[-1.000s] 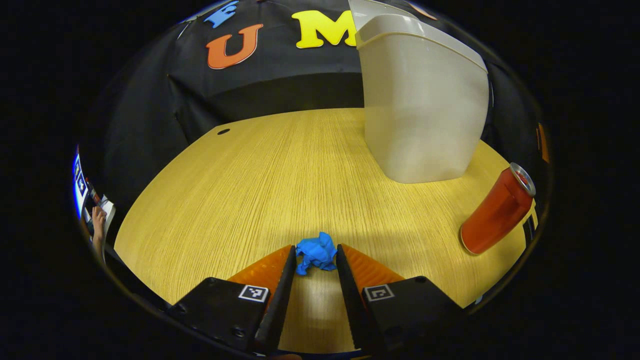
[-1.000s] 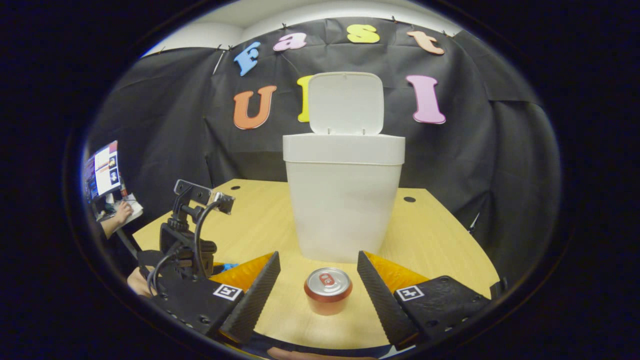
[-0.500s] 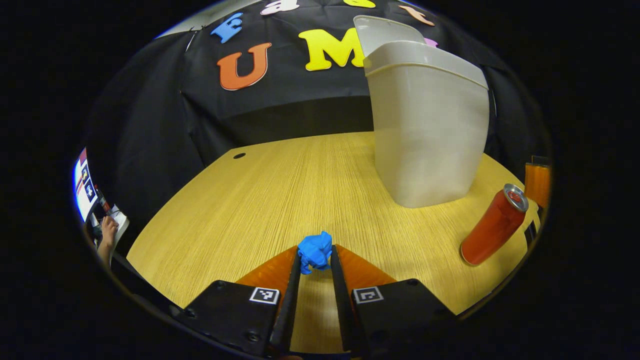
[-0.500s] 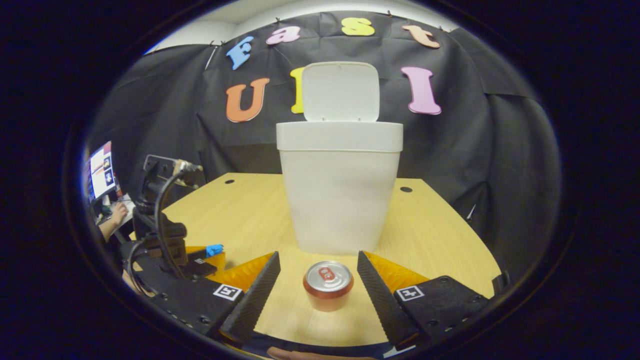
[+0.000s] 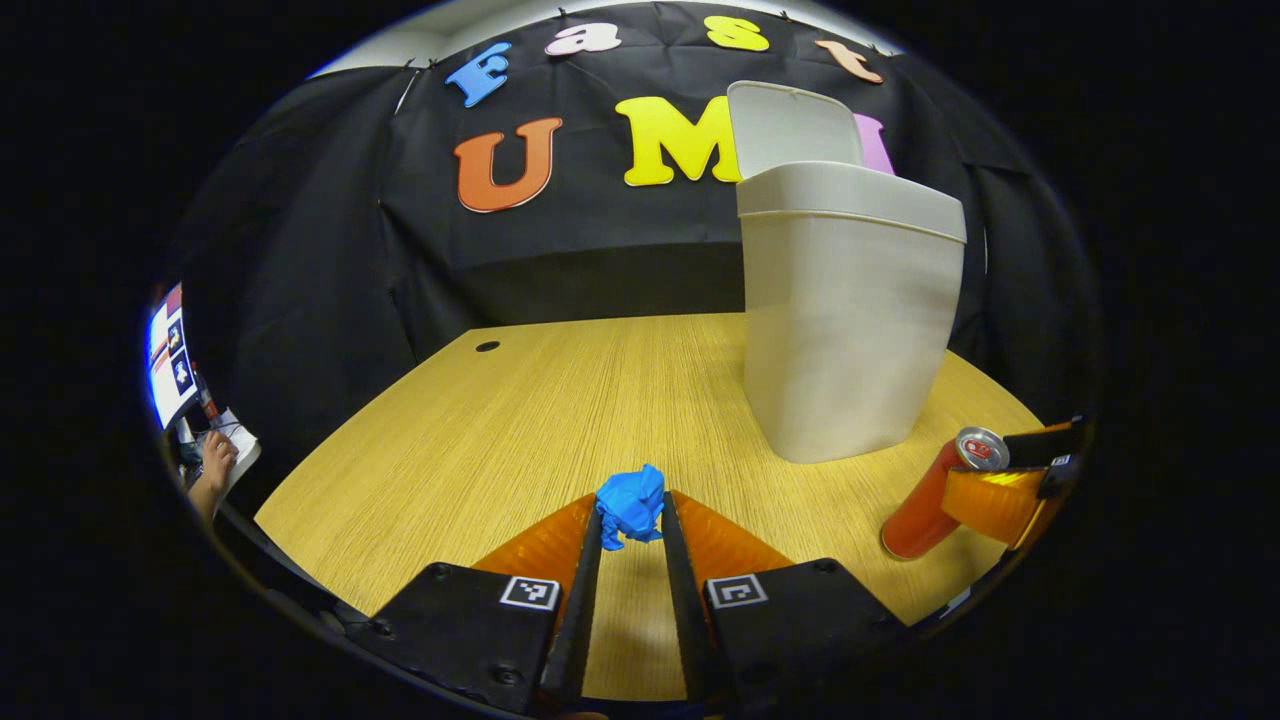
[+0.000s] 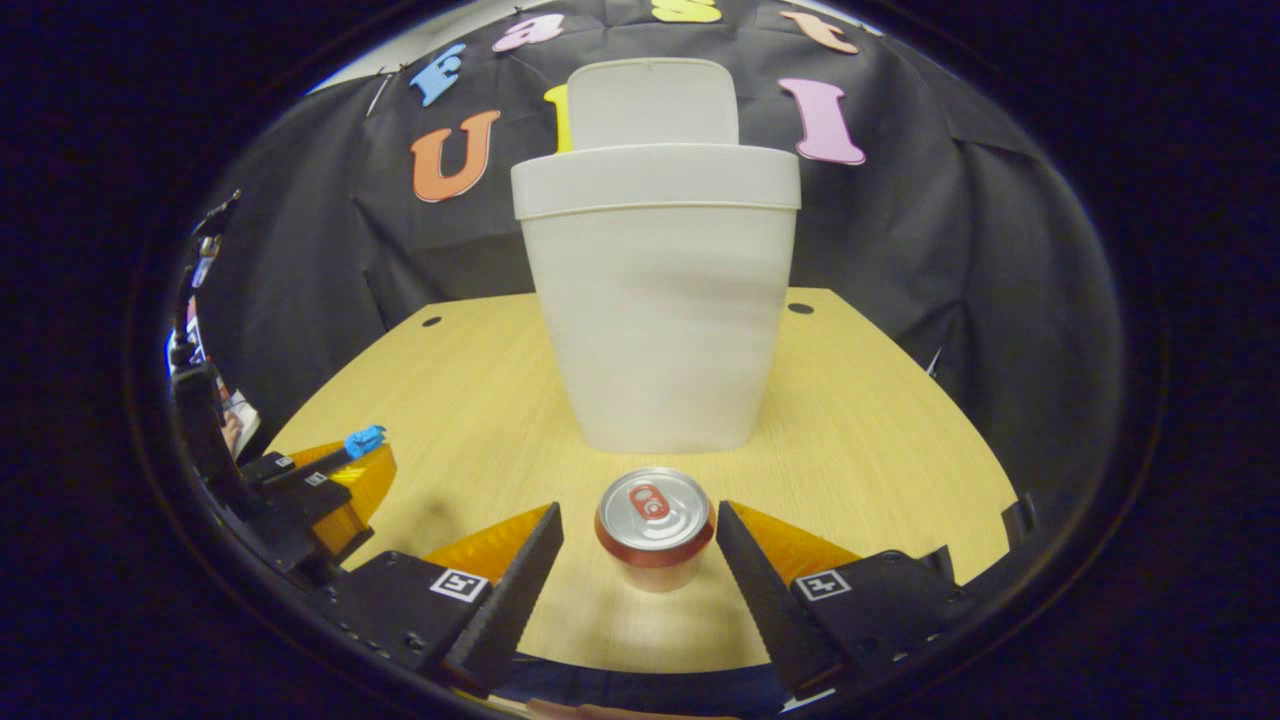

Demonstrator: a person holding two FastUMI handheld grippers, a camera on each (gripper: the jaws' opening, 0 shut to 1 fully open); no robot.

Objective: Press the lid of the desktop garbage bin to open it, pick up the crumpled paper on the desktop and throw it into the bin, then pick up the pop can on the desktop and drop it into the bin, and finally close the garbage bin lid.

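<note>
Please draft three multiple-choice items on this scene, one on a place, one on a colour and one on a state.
1. Where does the pop can stand?
A. between the right tongs' fingers
B. inside the bin
C. behind the bin

2. What colour is the crumpled paper?
A. white
B. blue
C. green

3. How is the bin lid?
A. shut
B. raised
C. lying on the desk

Key: 1 A, the can stands upright on the desk between the open fingers; 2 B, blue paper pinched in the left tongs; 3 B, the lid stands up behind the garbage bin's rim.
</note>
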